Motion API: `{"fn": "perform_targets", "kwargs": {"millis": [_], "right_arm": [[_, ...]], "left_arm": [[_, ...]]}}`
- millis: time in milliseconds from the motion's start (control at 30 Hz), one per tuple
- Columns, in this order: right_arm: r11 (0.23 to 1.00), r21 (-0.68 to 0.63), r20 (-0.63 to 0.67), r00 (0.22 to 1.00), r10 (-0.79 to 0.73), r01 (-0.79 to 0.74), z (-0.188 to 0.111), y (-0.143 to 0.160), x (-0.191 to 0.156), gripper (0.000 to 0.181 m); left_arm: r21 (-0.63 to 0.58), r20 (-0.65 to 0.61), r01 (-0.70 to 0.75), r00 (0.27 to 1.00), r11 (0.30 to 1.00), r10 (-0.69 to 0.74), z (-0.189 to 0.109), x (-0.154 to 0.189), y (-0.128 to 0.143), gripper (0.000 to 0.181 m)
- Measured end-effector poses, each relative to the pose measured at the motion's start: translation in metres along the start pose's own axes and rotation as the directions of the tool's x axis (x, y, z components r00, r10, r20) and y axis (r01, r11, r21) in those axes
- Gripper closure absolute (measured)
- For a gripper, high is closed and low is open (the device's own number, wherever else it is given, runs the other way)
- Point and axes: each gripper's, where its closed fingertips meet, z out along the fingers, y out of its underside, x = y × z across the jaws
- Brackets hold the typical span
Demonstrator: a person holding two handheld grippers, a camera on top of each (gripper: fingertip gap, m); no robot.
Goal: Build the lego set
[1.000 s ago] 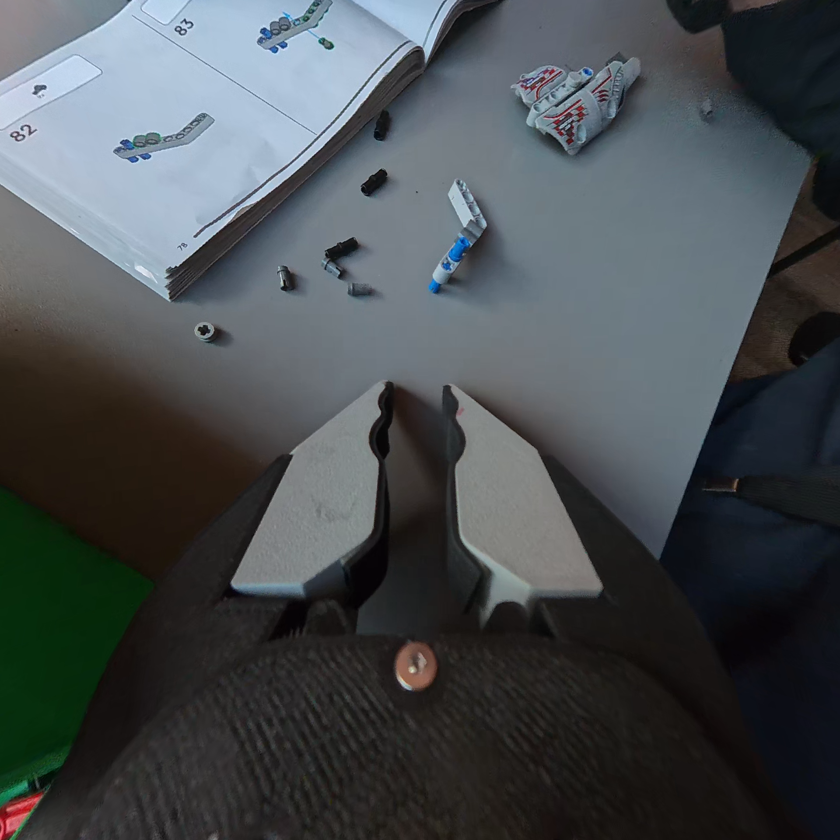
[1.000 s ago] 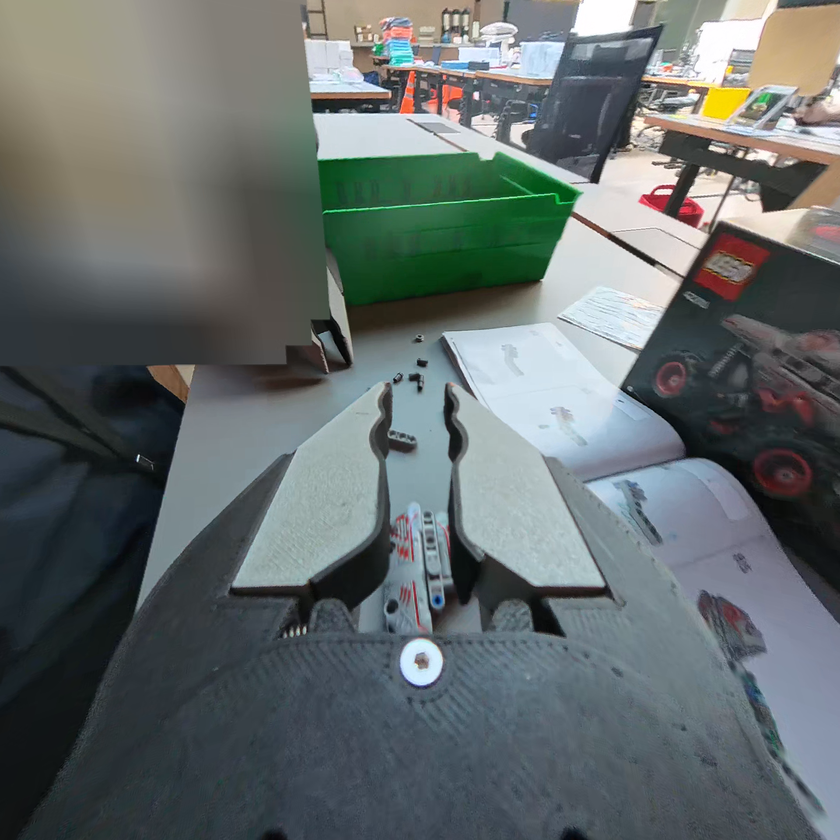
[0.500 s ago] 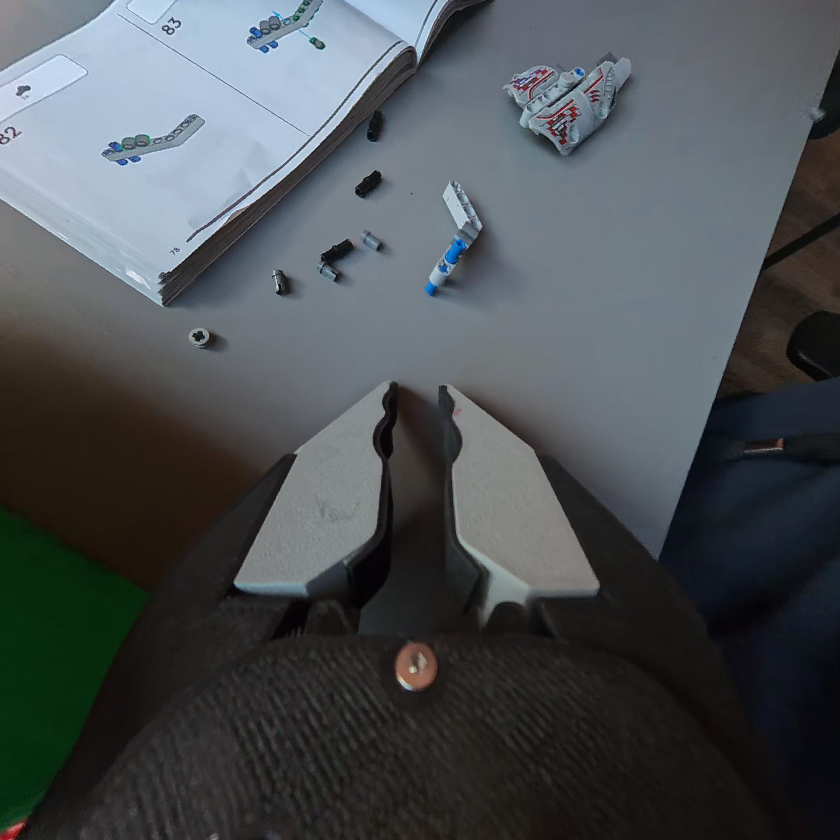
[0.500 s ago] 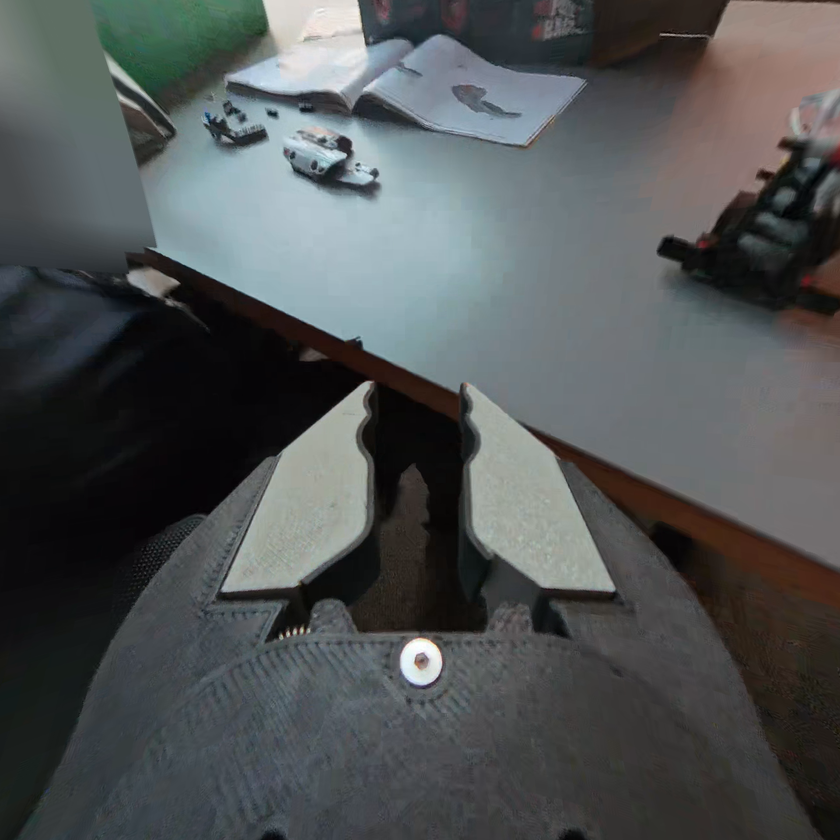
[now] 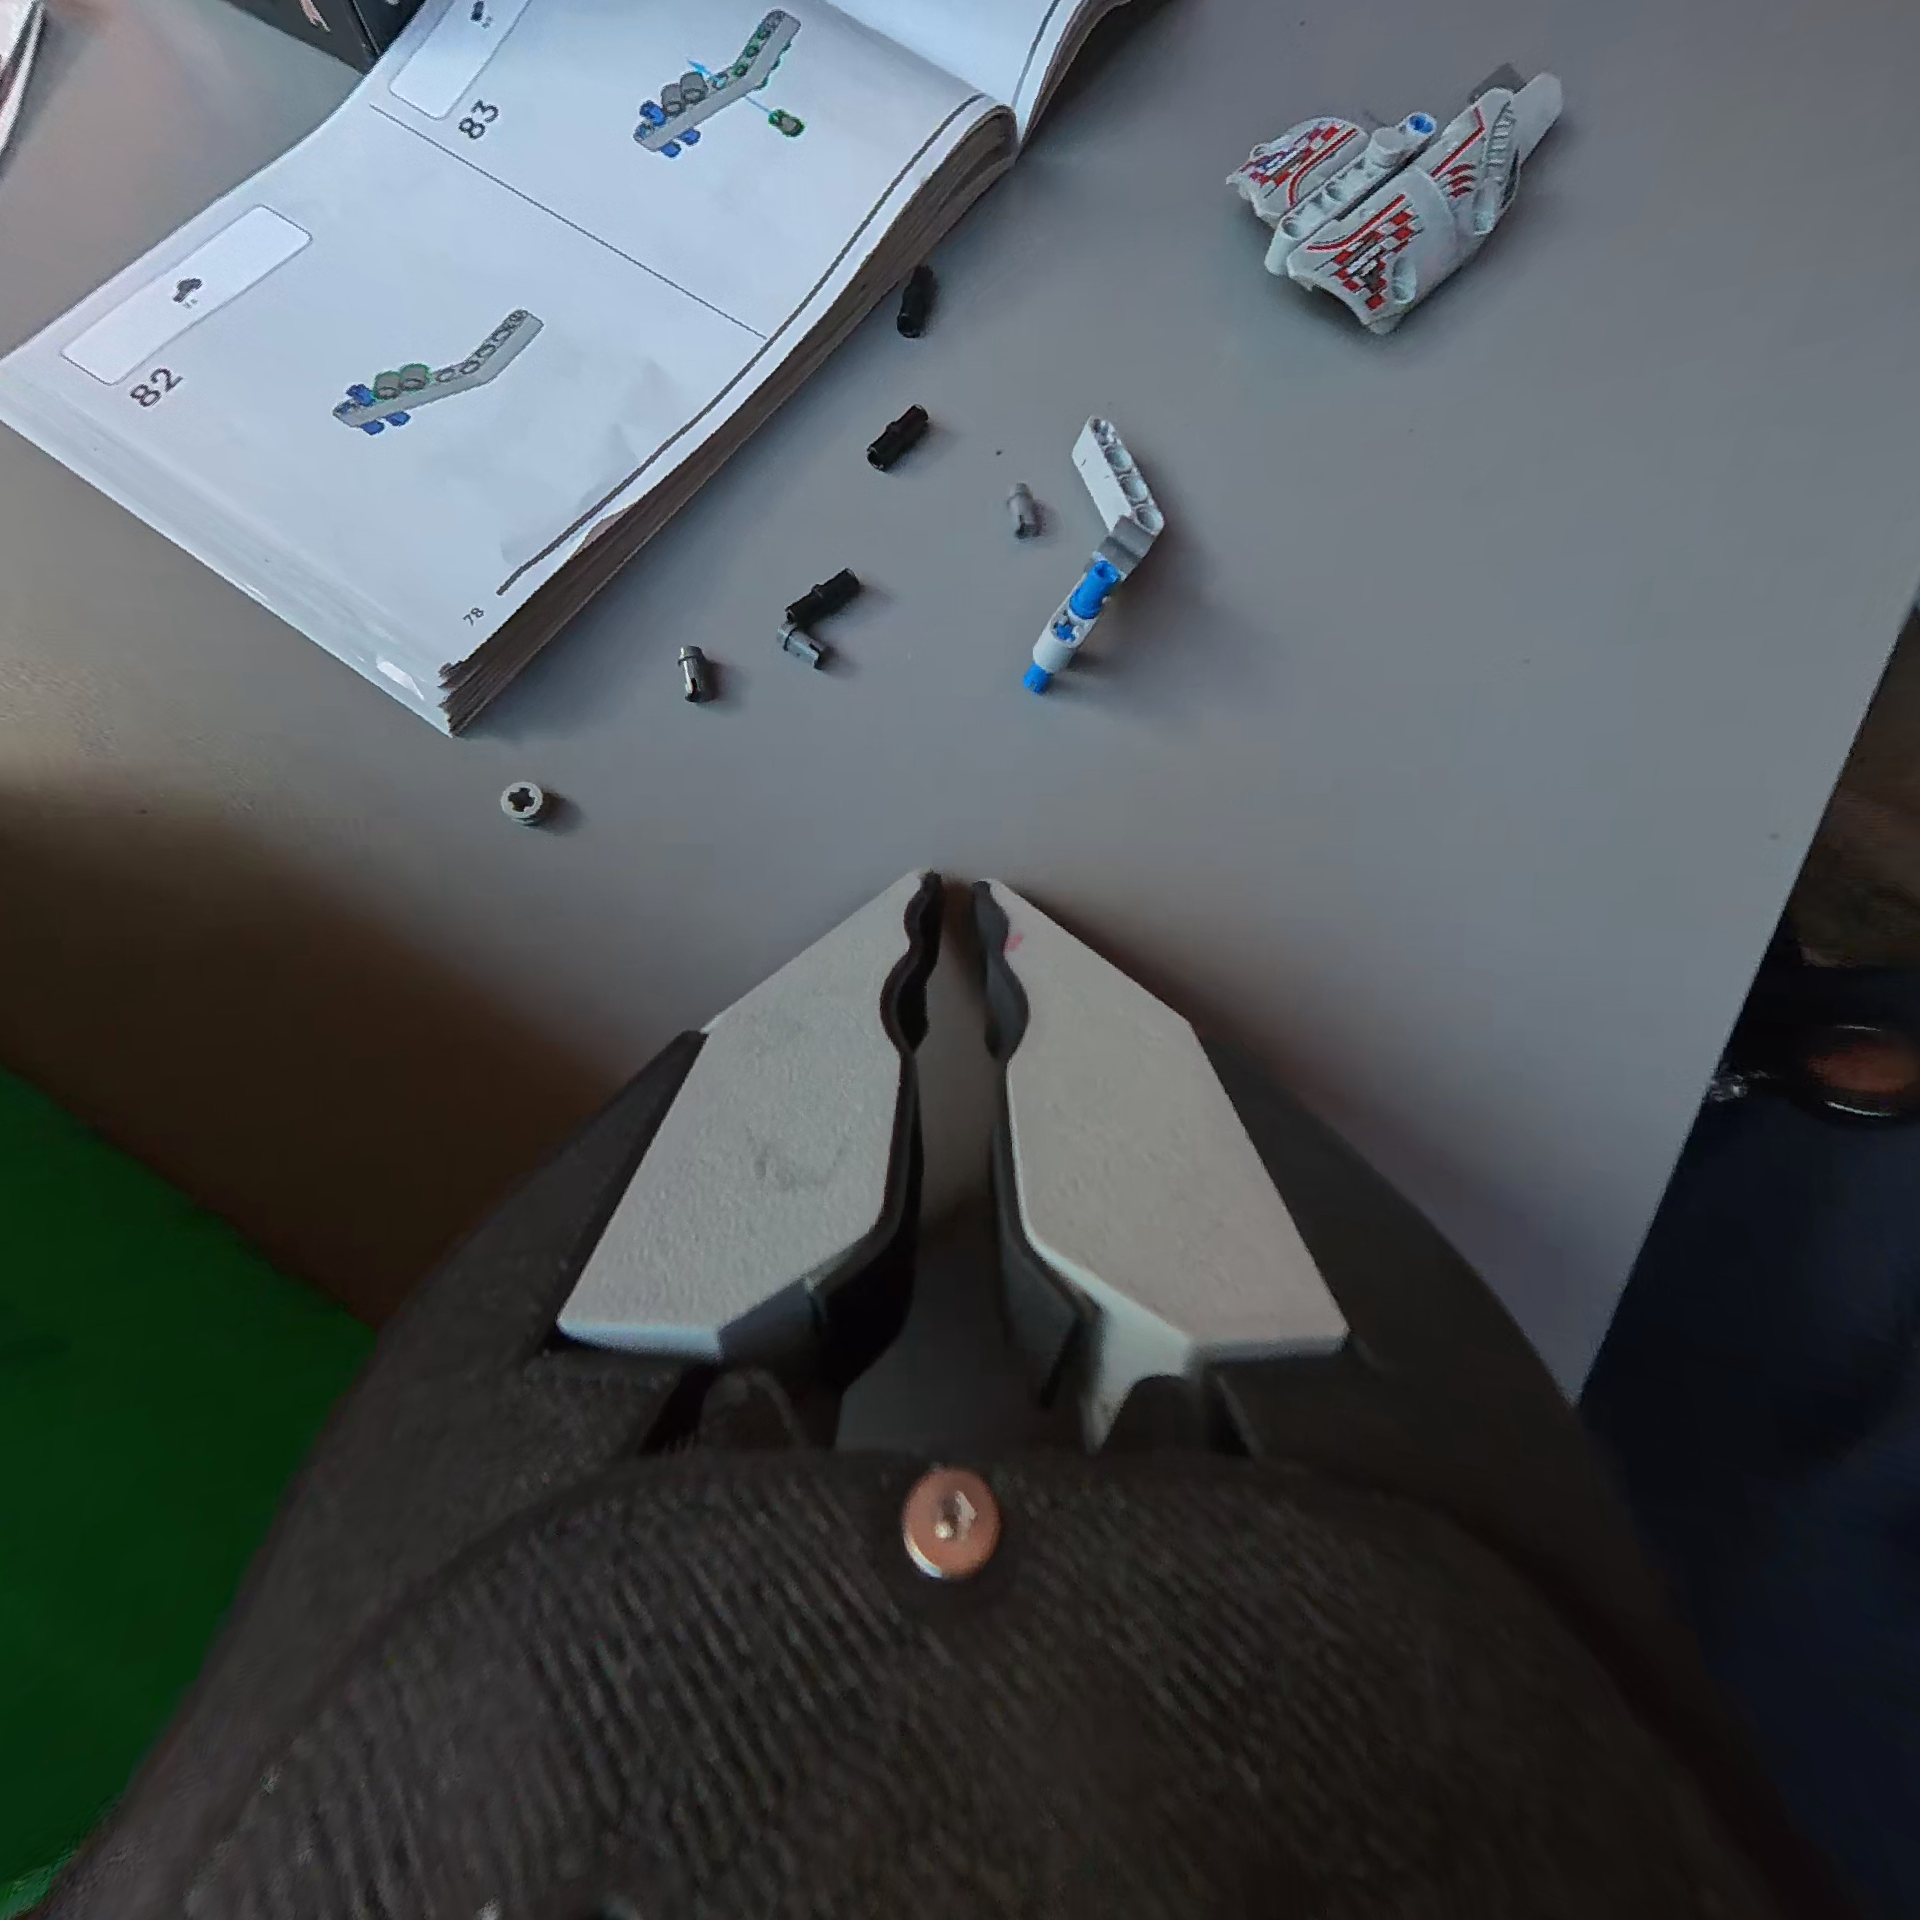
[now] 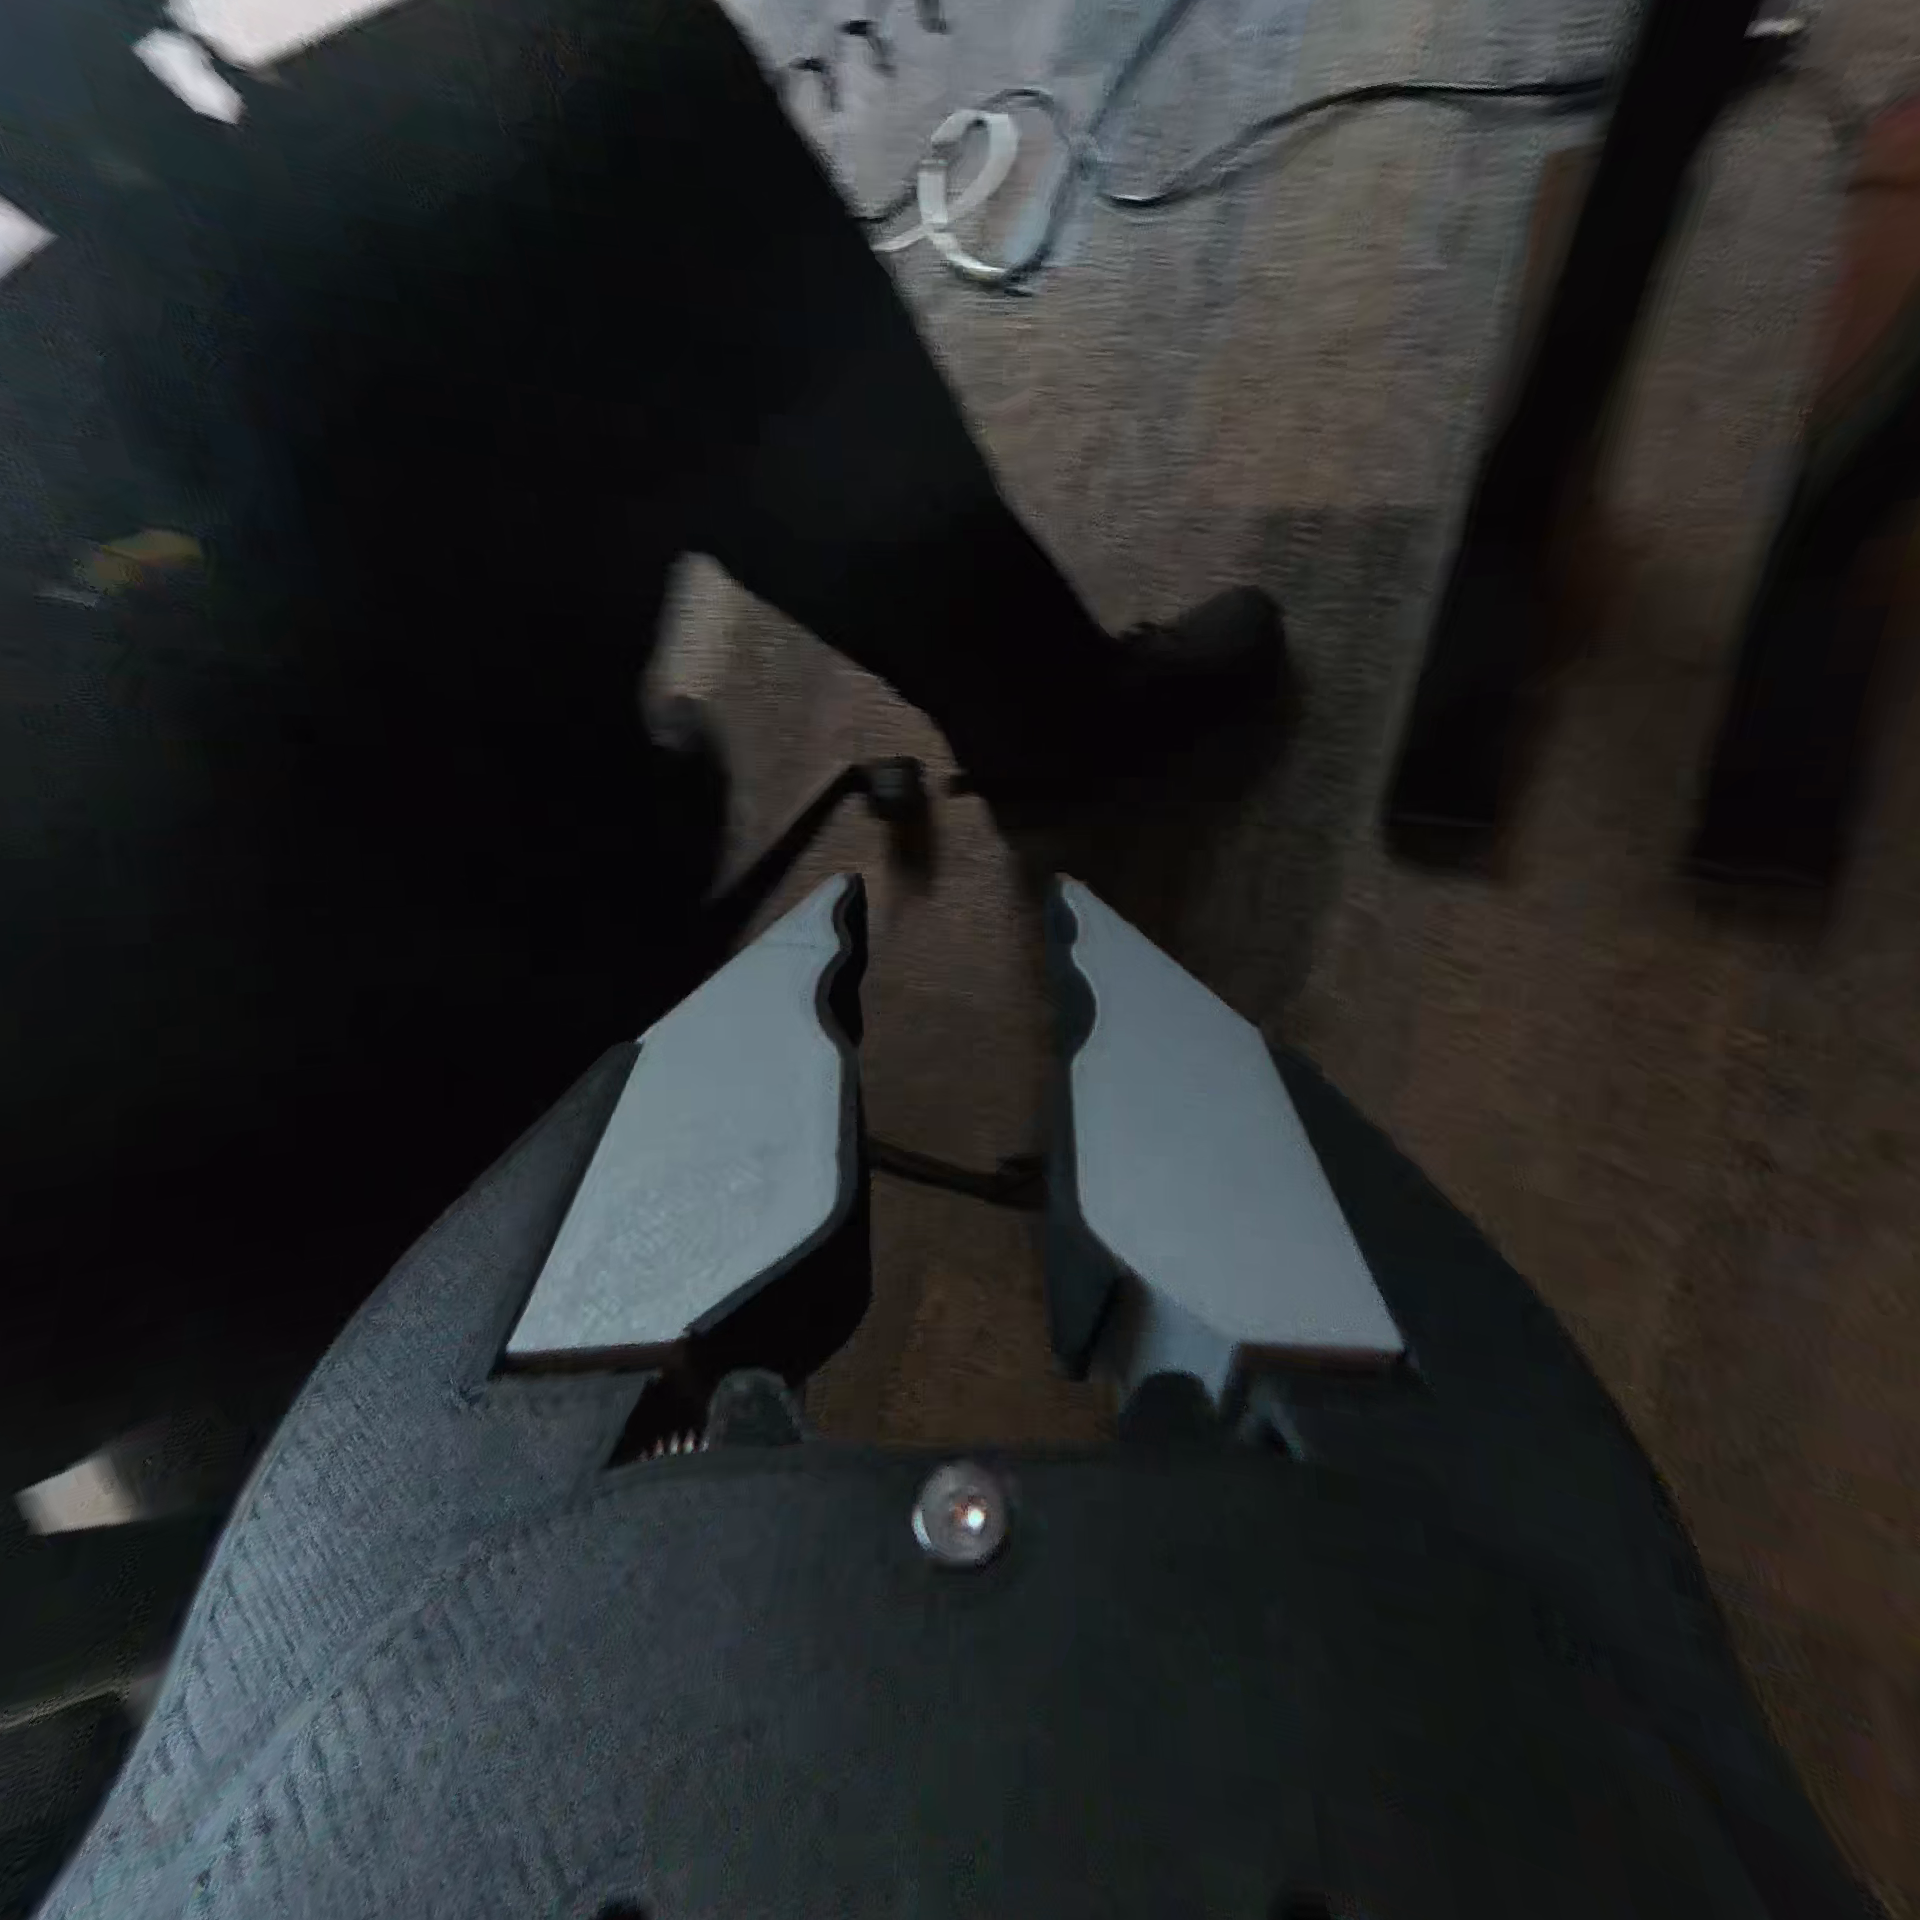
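Observation:
In the left wrist view, my left gripper [image 5: 954, 883] hovers over the grey table [image 5: 1403, 779], shut on nothing with only a thin slit between its tips. Ahead of it lie a bent light-grey beam with blue pins [image 5: 1101, 540], a white-and-red panelled sub-assembly [image 5: 1392, 197], black pins [image 5: 899, 436], small grey pins [image 5: 1023, 509] and a grey bush [image 5: 525, 802]. The open instruction booklet [image 5: 468, 312] lies at the far left. My right gripper [image 6: 956, 894] is open and empty, pointing down at the carpeted floor [image 6: 1558, 1143]; that view is blurred.
A green bin [image 5: 125, 1351] sits at the lower left. The table's edge [image 5: 1766, 935] runs down the right side, with dark blue clothing [image 5: 1766, 1558] beyond it. In the right wrist view there are dark clothing [image 6: 364, 520], cables [image 6: 987, 187] and dark furniture legs [image 6: 1507, 520]. The left gripper's tips are roughly 60 centimeters from the right gripper's. The grey bush [image 5: 525, 802] lies around 8 centimeters away from my left fingertips. Measured from the fingertips, the white-and-red panelled sub-assembly [image 5: 1392, 197] is 20 centimeters or so from the left gripper and 45 centimeters from the right.
My left gripper's jaws have closed to a slit. My right gripper has swung off the table down toward the floor and opened wider. One small grey pin has rolled toward the bent beam.

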Motion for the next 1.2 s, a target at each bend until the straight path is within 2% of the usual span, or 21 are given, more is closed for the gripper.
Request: {"fn": "perform_targets", "kwargs": {"millis": [67,133,200,300,367,533,767,900,1033,1200], "right_arm": [[1.000,0.018,-0.171,0.985,0.019,-0.016,-0.006,0.035,0.045,0.150],[0.993,0.097,-0.259,0.961,0.092,-0.069,-0.008,0.062,0.075,0.153],[0.981,0.147,-0.291,0.943,0.164,-0.126,-0.003,0.092,0.091,0.152],[0.975,0.143,-0.370,0.905,0.211,-0.169,0.011,0.130,0.105,0.137],[0.971,0.132,-0.374,0.897,0.235,-0.199,0.026,0.147,0.105,0.132],[0.972,0.064,-0.345,0.909,0.233,-0.225,0.061,0.175,0.097,0.133],[0.982,0.016,-0.302,0.935,0.185,-0.189,0.107,0.167,0.099,0.139],[0.990,-0.100,-0.281,0.957,0.072,-0.103,0.156,0.171,0.102,0.143],[0.952,-0.267,-0.154,0.982,0.110,-0.148,0.239,0.214,0.095,0.148],[0.926,-0.324,-0.112,0.980,0.165,-0.193,0.330,0.249,0.091,0.151]], "left_arm": [[0.001,0.026,-0.002,1.000,1.000,0.002,0.000,-0.002,0.000,0.176],[0.003,0.045,0.019,0.999,1.000,-0.019,0.000,-0.004,-0.001,0.175],[0.006,0.063,0.038,0.997,0.999,-0.038,0.001,-0.005,-0.002,0.175],[0.008,0.086,0.052,0.995,0.999,-0.053,0.001,-0.008,-0.002,0.177],[0.010,0.080,0.063,0.995,0.998,-0.064,0.003,-0.010,-0.003,0.177],[0.014,0.078,0.086,0.993,0.996,-0.087,0.009,-0.017,-0.010,0.176],[0.008,0.121,0.047,0.991,0.999,-0.048,0.012,-0.019,-0.013,0.177],[0.007,0.137,0.036,0.990,0.999,-0.036,0.012,-0.020,-0.013,0.175],[0.009,0.126,0.052,0.991,0.999,-0.053,0.012,-0.020,-0.013,0.175],[0.006,0.117,0.030,0.993,1.000,-0.031,0.013,-0.017,-0.014,0.174]]}}
